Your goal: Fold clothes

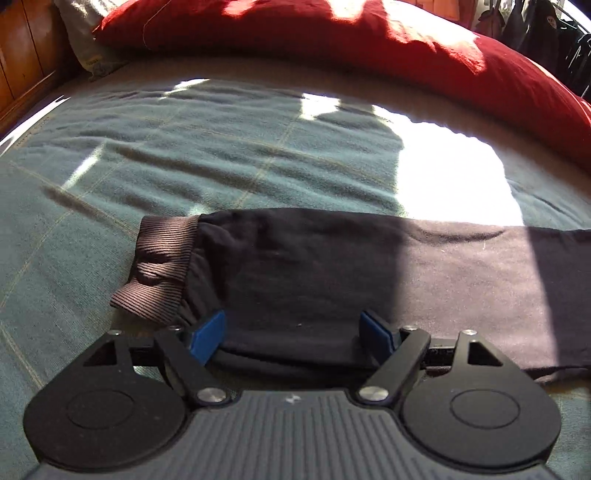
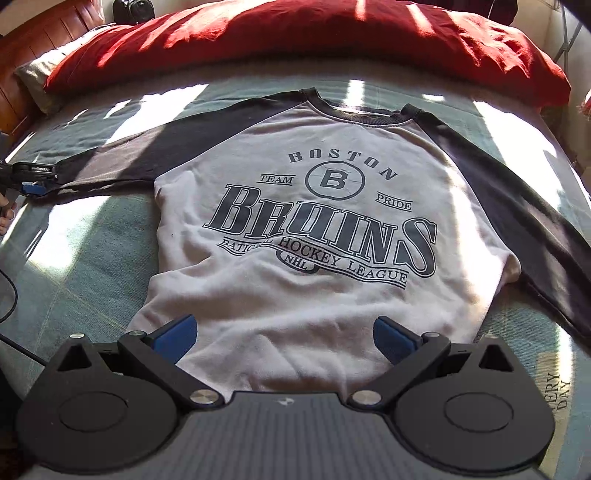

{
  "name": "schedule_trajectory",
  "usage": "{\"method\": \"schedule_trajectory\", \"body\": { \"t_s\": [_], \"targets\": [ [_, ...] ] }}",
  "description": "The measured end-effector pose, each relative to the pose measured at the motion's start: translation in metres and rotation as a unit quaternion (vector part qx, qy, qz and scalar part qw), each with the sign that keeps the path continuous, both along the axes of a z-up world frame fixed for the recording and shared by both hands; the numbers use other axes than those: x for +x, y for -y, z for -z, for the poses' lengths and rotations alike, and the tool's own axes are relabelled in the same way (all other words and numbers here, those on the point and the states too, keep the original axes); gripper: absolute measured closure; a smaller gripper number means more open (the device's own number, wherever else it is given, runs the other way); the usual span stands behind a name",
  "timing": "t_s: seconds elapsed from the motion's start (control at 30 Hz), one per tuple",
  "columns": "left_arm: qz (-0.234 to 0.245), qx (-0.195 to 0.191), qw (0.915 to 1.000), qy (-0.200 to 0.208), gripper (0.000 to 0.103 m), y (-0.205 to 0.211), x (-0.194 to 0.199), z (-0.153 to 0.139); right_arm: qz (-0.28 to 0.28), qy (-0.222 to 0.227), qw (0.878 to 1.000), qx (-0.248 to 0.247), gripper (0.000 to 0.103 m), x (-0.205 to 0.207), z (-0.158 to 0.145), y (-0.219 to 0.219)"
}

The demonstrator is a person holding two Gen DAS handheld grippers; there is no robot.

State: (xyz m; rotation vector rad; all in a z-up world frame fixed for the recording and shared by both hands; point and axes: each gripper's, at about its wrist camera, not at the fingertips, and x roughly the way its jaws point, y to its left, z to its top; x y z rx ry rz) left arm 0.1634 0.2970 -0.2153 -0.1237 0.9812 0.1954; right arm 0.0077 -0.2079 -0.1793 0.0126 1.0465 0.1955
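A grey sweatshirt [image 2: 295, 295] with a dark Boston Bruins print and dark sleeves lies flat, front up, on the bed. My right gripper [image 2: 284, 338] hovers open over its bottom hem, nothing pinched between the blue pads. The left sleeve [image 1: 369, 266] stretches sideways, its ribbed cuff [image 1: 162, 266] crumpled at the end. My left gripper [image 1: 291, 332] stands open with the sleeve's near edge lying between its wide-apart fingers, just beside the cuff. In the right wrist view the left gripper [image 2: 33, 189] shows small at the far left, at the sleeve's end.
A teal blanket [image 1: 184, 147] covers the bed, with bright sun patches on it. A red duvet [image 2: 295, 44] is bunched along the far side, by a wooden headboard [image 1: 22, 55]. A black cable [image 2: 11, 295] runs at the left edge. Dark clothes [image 1: 535, 33] hang at the back right.
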Motion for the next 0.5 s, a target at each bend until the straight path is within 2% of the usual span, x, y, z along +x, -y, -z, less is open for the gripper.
{"method": "schedule_trajectory", "body": {
  "t_s": [0.1,0.2,0.3,0.5],
  "targets": [
    [0.038,0.002,0.9989,0.027,0.024,0.028,-0.022,-0.021,0.004,0.020,1.000,-0.016,0.000,0.001,-0.003,0.007],
    [0.072,-0.019,0.9962,0.045,0.024,0.063,-0.038,-0.033,0.014,0.035,0.999,-0.019,0.000,0.001,-0.001,0.015],
    [0.110,-0.032,0.9919,0.055,0.023,0.098,-0.048,-0.033,0.017,0.040,0.999,-0.008,0.000,-0.002,0.003,0.021],
    [0.183,-0.014,0.9807,0.068,0.023,0.160,-0.059,-0.022,0.000,0.054,0.999,-0.007,0.000,-0.017,0.009,0.028]
  ]
}}
